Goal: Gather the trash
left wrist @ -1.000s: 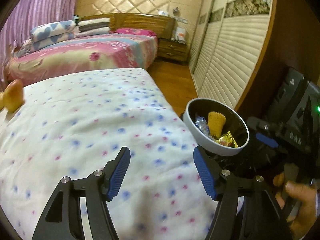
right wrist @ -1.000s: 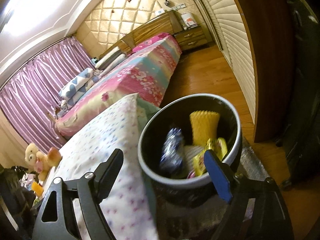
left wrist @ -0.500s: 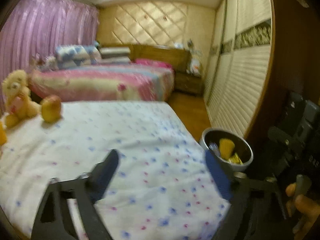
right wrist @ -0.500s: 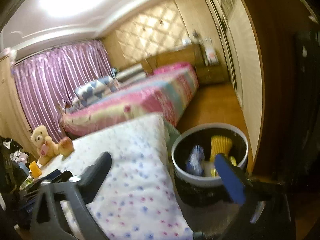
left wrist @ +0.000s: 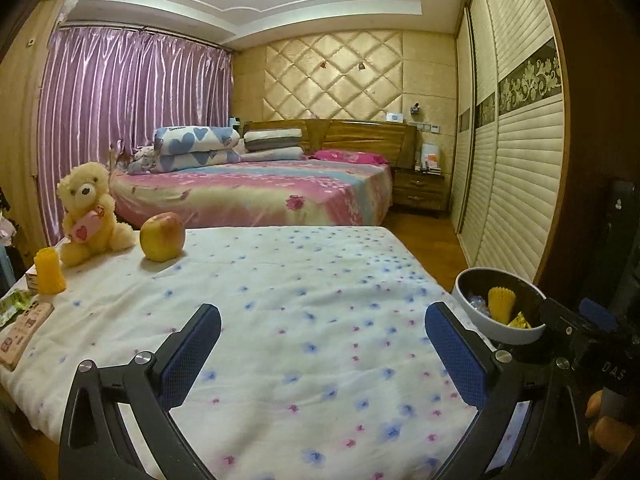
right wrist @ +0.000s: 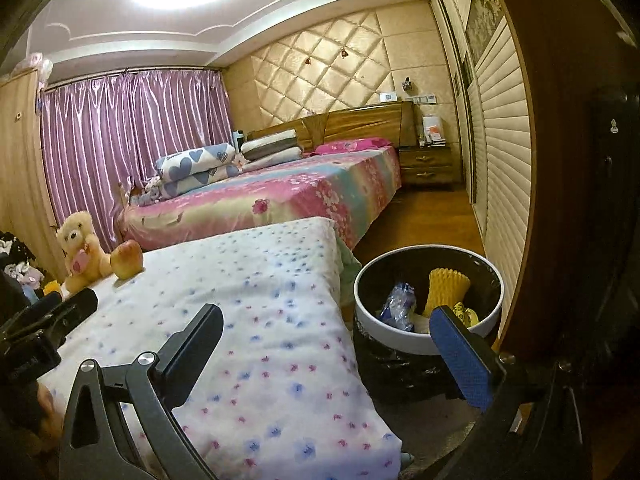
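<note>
A white-rimmed trash bin (right wrist: pixel 428 336) with a black liner stands on the floor right of the flowered table cover (left wrist: pixel 280 300). It holds a yellow foam sleeve (right wrist: pixel 446 286), a blue wrapper (right wrist: pixel 396 306) and a yellow wrapper (right wrist: pixel 466 314). The bin also shows in the left wrist view (left wrist: pixel 480 320). My left gripper (left wrist: pixel 320 354) is open and empty above the cover. My right gripper (right wrist: pixel 328 350) is open and empty beside the bin. Another yellow foam sleeve (left wrist: pixel 48 272) and some packets (left wrist: pixel 22 330) lie at the cover's left edge.
A teddy bear (left wrist: pixel 90 212) and an apple (left wrist: pixel 162 236) sit at the cover's far left. A bed (left wrist: pixel 256 188) with pillows stands behind, then a nightstand (left wrist: pixel 420 190). Wardrobe doors (left wrist: pixel 516 160) line the right side. Wooden floor (right wrist: pixel 436 216) runs between.
Both grippers have lifted and pulled back from the bin, so the views now take in the whole cover, the bear and the apple. Both stay open and empty.
</note>
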Demonstrator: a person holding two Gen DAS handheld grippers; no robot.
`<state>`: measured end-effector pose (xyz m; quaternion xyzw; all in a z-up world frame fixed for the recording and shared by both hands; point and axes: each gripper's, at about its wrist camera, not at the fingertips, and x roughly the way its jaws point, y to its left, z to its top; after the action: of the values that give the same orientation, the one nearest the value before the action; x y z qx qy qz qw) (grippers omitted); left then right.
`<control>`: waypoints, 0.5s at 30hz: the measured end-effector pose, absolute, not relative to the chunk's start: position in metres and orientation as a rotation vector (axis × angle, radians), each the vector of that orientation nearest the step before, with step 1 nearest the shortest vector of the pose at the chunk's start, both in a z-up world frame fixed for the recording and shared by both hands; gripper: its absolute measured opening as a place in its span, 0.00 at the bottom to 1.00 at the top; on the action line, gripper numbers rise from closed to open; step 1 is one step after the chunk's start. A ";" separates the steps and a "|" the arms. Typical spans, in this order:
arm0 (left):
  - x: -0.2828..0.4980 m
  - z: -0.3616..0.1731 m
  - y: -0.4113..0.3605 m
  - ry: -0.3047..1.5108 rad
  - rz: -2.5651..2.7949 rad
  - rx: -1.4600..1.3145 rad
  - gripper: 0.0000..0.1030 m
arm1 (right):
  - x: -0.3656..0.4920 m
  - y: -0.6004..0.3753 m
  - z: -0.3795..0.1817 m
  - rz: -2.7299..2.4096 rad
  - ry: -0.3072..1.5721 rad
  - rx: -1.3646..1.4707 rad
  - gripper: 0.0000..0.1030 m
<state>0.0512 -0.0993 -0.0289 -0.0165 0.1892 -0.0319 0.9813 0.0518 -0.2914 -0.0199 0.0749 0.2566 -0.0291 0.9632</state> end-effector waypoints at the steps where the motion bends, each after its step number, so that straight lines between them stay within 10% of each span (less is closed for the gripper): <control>1: 0.053 -0.027 -0.099 0.379 -0.065 -0.029 0.99 | 0.052 -0.291 -0.021 -0.061 0.521 0.150 1.00; 15: 0.055 -0.028 -0.096 0.370 -0.052 -0.009 0.99 | 0.050 -0.281 -0.019 -0.059 0.501 0.111 1.00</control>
<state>0.0550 -0.0963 -0.0280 -0.0045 0.1838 -0.0258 0.9826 0.0502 -0.2809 -0.0186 0.0546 0.2478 -0.0290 0.9668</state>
